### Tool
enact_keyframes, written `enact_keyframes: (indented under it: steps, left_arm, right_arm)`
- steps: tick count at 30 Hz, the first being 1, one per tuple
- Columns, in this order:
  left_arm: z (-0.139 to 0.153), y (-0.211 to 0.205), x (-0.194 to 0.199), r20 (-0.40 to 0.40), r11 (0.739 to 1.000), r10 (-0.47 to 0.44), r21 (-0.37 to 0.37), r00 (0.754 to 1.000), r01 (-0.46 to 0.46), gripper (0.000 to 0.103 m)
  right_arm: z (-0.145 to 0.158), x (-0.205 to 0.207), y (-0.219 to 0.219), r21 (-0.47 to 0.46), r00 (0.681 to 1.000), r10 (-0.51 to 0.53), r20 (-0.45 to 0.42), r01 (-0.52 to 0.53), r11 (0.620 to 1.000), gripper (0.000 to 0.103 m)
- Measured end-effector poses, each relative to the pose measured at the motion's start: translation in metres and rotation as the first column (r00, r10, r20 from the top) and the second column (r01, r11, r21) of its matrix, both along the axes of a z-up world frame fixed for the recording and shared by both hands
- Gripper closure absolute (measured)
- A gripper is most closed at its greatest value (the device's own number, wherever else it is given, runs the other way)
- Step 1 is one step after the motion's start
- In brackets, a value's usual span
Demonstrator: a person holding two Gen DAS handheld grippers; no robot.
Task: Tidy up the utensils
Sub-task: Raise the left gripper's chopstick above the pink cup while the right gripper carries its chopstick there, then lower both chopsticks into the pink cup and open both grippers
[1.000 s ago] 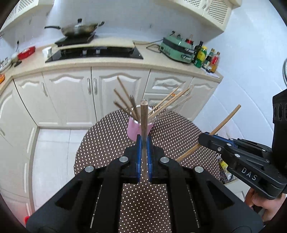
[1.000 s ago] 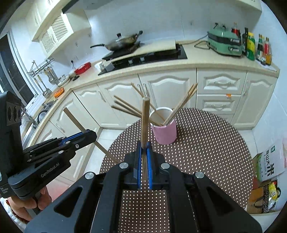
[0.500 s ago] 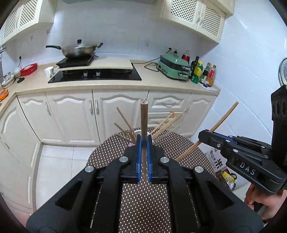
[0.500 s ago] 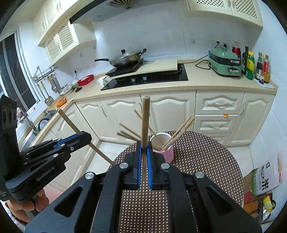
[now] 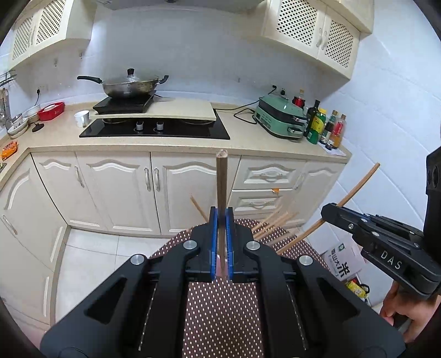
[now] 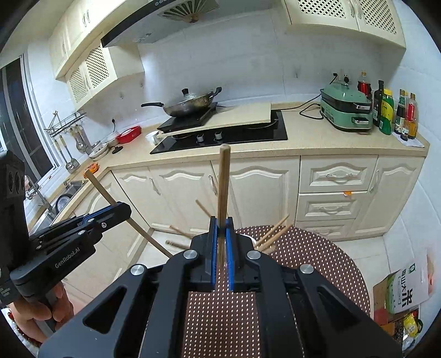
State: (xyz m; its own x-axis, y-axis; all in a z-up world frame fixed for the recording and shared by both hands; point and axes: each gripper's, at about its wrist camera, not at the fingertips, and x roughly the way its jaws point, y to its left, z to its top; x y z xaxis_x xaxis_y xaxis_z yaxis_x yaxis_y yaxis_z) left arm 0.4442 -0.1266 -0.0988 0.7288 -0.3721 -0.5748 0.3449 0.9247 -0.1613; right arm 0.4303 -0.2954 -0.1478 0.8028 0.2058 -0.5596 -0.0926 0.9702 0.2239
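Lifted higher than a second ago, both grippers, with the pink cup now almost wholly hidden behind their frames. From the right wrist view alone: sink corner and hanging utensil rack (image 6: 66, 129) at far left, grey range hood (image 6: 154, 22) overhead, white cup rim (image 6: 245, 237) just behind the fingers. From the left wrist view alone: a sliver of pink between the blue pads, and the right gripper (image 5: 329, 213) seen from the side, held in a bare hand (image 5: 410, 314). Common to both: round brown table with white polka dots (image 5: 223, 316) below, cream kitchen cabinets and black hob behind. Left gripper (image 5: 221, 217) clamped on a dark wooden chopstick (image 5: 221, 179), upright, lower end between the blue pads, blunt top well above them. Right gripper likewise closed on a lighter wooden chopstick (image 6: 223, 181), upright, standing tall above its fingertips. Loose bundle of wooden chopsticks (image 6: 271, 234) fanned out of the cup, just beyond and to the right of both pairs of fingers.
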Motion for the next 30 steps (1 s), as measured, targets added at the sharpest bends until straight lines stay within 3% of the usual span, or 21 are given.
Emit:
enact_keyframes:
  steps: [5,16,26,30]
  left_arm:
    - [0.002,-0.007,0.023,0.011,1.000,0.029,0.010,1.000,-0.029,0.097]
    - [-0.012,-0.017,0.070,-0.018,0.996,0.083,-0.018,0.996,-0.084,0.097]
    - [-0.044,-0.031,0.089,-0.080,0.996,0.093,-0.006,0.992,-0.094,0.097]
    - [-0.044,-0.036,0.090,-0.091,0.996,0.078,-0.027,0.993,-0.081,0.097]
  right_arm:
    - [0.003,0.018,-0.001,-0.046,1.000,0.005,0.013,-0.004,0.999,0.098]
    - [-0.008,0.060,-0.016,-0.013,1.000,0.009,-0.011,-0.009,1.000,0.098]
    - [-0.028,0.085,-0.017,-0.026,0.998,0.028,-0.061,-0.030,0.999,0.098]
    - [-0.035,0.090,-0.016,-0.023,0.996,0.038,-0.080,-0.040,0.999,0.098]
